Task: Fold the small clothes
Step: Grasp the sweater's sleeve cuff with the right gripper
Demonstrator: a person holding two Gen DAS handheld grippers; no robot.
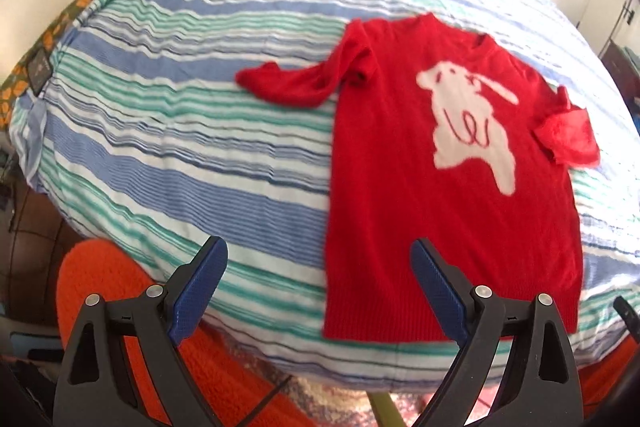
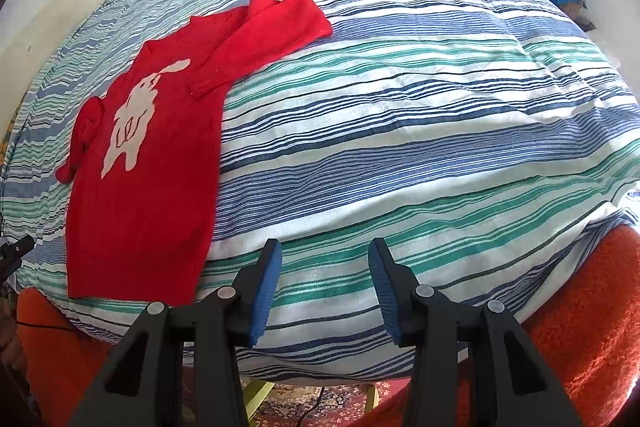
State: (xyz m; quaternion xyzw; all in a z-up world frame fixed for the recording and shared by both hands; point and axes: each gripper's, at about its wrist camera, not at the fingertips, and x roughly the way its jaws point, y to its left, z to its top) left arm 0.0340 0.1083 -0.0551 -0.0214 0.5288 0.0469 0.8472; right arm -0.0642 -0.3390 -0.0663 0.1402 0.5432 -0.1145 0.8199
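Right, my left tongs [image 1: 320, 255] and right tongs [image 2: 325, 255] both hang spread and empty above the red sweater [image 1: 448, 187], lying flat on the striped bed [image 1: 200, 167]

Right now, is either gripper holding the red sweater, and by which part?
Nothing is held. The left gripper and right gripper are both open, empty, above the striped bedcover; the red sweater lies flat, untouched.

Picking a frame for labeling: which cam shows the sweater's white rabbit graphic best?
Left wrist: the white rabbit graphic sits large and near centre on the red sweater. Right wrist shows it smaller, off to the left and more slanted.
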